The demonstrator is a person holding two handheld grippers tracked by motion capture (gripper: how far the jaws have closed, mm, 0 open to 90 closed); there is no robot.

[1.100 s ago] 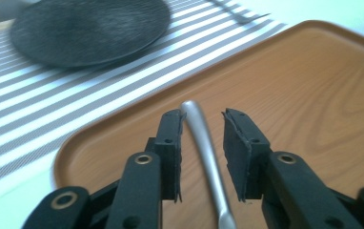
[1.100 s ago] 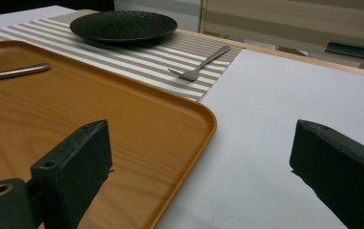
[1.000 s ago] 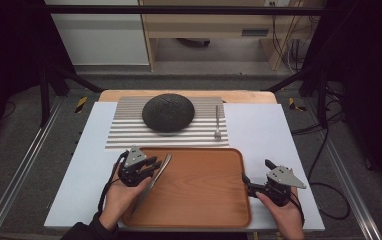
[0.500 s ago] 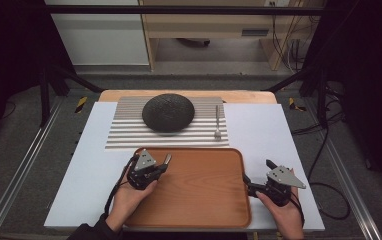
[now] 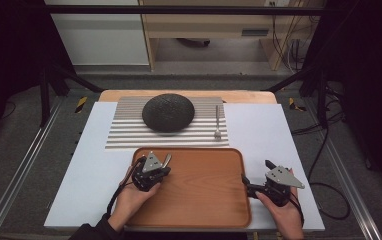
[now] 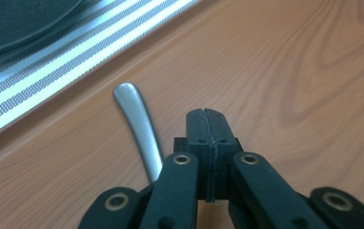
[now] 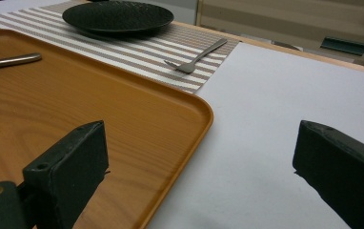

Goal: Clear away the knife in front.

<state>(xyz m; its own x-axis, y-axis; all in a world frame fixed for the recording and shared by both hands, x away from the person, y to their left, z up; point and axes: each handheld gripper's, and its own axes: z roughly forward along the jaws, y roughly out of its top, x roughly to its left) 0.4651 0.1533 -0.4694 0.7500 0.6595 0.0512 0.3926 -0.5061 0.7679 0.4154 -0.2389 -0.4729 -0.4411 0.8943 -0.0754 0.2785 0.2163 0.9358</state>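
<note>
Wooden tray point(image 5: 199, 200) is being used as the landmark. Left gripper point(image 5: 155, 172) is being held over the tray's far-left part, jaws pressed together with nothing between them. A metal utensil handle point(image 6: 137, 121) is lying on the tray just beside those jaws, apart from them; its other end is hidden. Right gripper point(image 5: 253, 186) is being held at the tray's right edge, jaws spread wide. Beyond the tray, a black plate point(image 5: 168, 112) and fork point(image 5: 217, 122) are resting on a striped placemat point(image 5: 129, 131).
</note>
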